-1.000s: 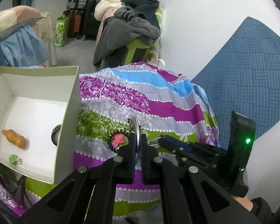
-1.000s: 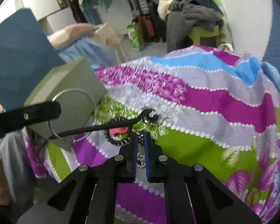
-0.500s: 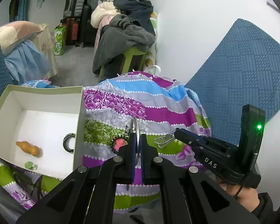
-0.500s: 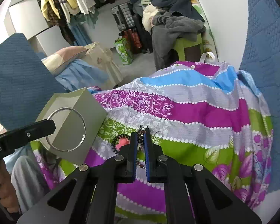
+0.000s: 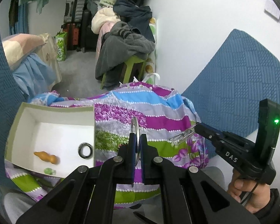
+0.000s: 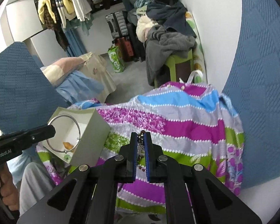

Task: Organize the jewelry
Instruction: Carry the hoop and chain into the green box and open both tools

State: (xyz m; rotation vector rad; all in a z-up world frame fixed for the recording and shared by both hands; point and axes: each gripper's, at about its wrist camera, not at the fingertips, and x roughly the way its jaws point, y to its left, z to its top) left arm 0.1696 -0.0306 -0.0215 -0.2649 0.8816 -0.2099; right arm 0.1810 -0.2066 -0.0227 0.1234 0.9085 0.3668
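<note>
Left fingers (image 5: 137,145): closed on a thin silver bangle (image 5: 134,128), gripped at its lower edge and seen edge-on; from the right wrist view the bangle (image 6: 64,133) shows as a full ring in front of the box.
Right fingers (image 6: 141,140): nearly closed, pinching a beaded silver chain (image 6: 141,143); from the left wrist view the chain (image 5: 183,136) hangs as a loop from the tips of the right gripper (image 5: 197,127), right of the box and above the cloth.
Box (image 5: 94,128): open, pale green outside and white inside, at the left edge of the cloth, below and left of the bangle.
Box contents: a dark ring (image 5: 85,149) near the right wall; an orange gourd-shaped charm (image 5: 46,156) left of the ring; a small green piece (image 5: 49,171) at the near wall.
Cloth (image 5: 158,115): floral stripes of purple, blue, grey and green, draped over the tabletop and carrying the box.
Right hand (image 5: 252,194): wrapped around the right gripper's handle, far right of the box.
</note>
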